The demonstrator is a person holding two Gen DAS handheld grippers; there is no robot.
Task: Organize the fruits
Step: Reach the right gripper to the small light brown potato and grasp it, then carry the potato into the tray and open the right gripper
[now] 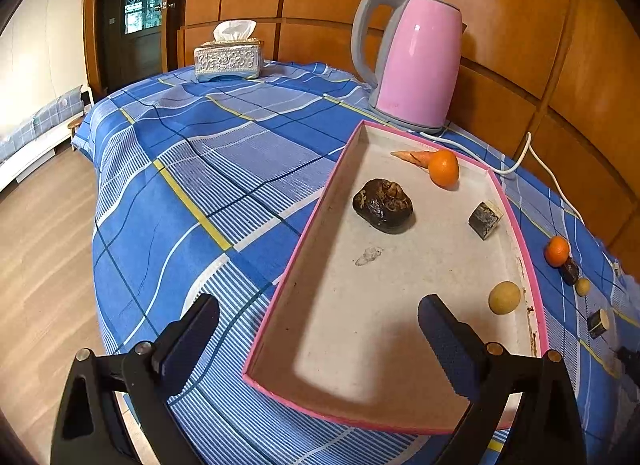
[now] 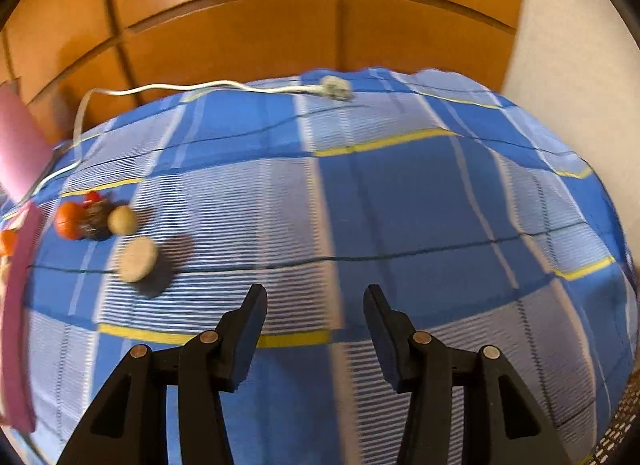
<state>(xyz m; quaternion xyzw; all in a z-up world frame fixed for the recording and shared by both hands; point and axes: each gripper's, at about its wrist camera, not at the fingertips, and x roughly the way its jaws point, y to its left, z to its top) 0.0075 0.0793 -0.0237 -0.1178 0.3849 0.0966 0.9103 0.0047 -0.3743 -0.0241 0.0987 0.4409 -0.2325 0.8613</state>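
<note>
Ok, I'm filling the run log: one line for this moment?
left tongs: open, empty, over tray | right tongs: open, empty, over cloth | tangerine: outside tray

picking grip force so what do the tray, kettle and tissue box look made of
Tray: likely cardboard, matte and stained inside, with a thin pink edge. Kettle: glossy pink body, probably plastic or painted metal; matte grey handle, likely plastic. Tissue box: silvery embossed scrollwork, metal or metallic-finished plastic; cannot tell which.
</note>
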